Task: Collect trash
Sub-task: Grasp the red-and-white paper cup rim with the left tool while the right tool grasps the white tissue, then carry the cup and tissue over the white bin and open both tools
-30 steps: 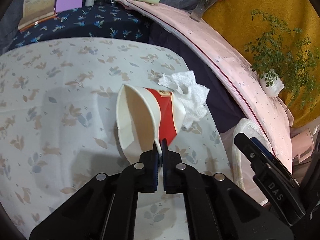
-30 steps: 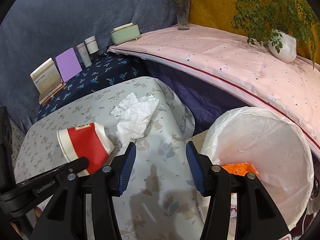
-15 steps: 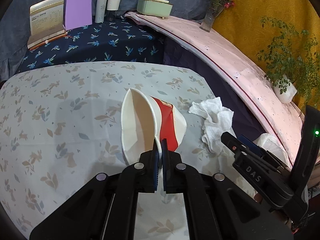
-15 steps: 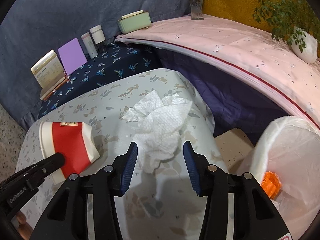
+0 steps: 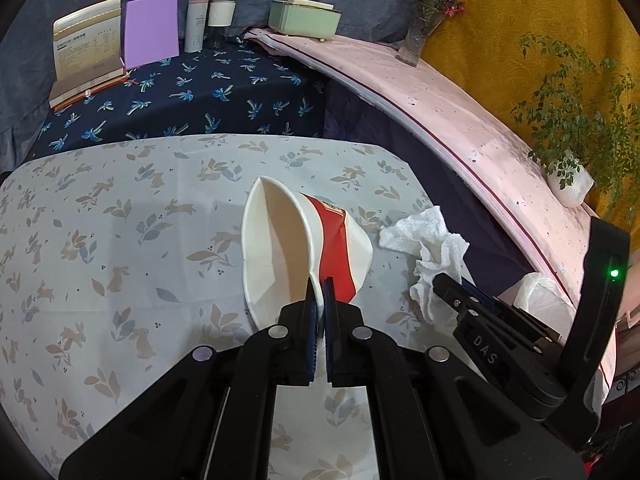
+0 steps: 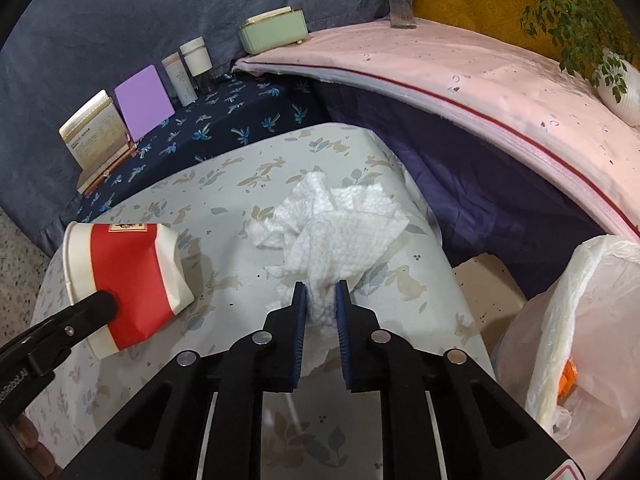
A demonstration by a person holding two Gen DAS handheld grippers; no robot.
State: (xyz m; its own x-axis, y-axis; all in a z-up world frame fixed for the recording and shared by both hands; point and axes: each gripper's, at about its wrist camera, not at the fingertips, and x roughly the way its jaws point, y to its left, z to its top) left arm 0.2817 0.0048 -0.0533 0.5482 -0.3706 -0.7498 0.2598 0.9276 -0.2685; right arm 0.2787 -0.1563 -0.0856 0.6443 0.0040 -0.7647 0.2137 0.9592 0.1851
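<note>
left wrist: crushed paper cup (image 5: 304, 248) is kept pinched at its rim by the left gripper (image 5: 319, 300), above the table (image 5: 100, 240) | right wrist: right gripper (image 6: 321, 300), wide open a second ago, is now narrowed around the crumpled tissue (image 6: 332, 232); bin bag (image 6: 580, 320) is judged next.

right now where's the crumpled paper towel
The crumpled paper towel lies on the floral tablecloth, centre of the right wrist view, its near end pinched in the right tool, with the red-and-white paper cup to its left.
</note>
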